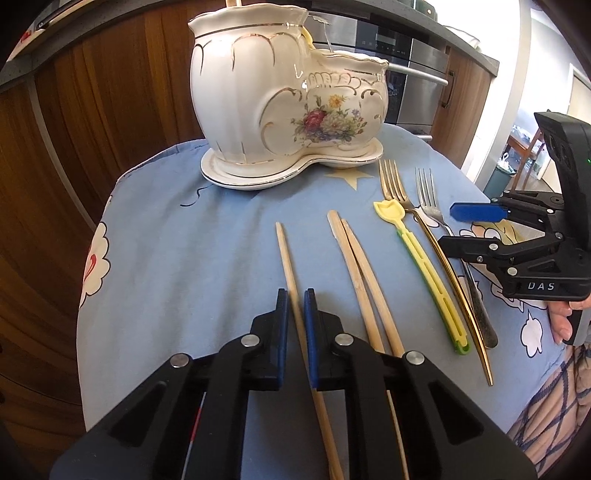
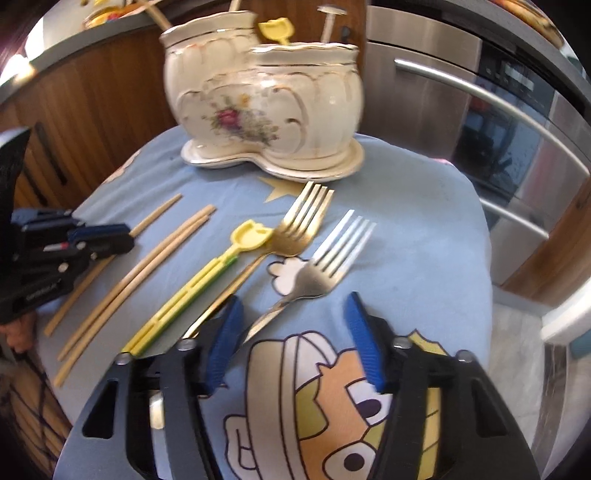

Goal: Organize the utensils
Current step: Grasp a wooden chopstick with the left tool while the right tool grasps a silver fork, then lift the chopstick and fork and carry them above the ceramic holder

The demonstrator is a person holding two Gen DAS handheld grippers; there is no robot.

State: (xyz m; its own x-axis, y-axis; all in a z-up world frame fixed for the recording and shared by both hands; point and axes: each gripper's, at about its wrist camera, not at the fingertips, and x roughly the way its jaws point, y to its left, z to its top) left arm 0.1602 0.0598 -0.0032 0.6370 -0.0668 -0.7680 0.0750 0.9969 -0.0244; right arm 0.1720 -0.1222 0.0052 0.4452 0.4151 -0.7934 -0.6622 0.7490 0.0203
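A single wooden chopstick lies on the blue cloth, and my left gripper is shut on its middle. Beside it lie a pair of chopsticks, a yellow-green utensil, a gold fork and a silver fork. My right gripper stands open low over the silver fork; the fork's handle runs in beside the left pad without being pinched. The white floral ceramic holder stands at the back with a yellow utensil in it.
The table's blue cartoon cloth drops away at a rounded edge on all sides. Wooden cabinets stand behind and to the left, a steel oven to the right. A hand holds the right gripper.
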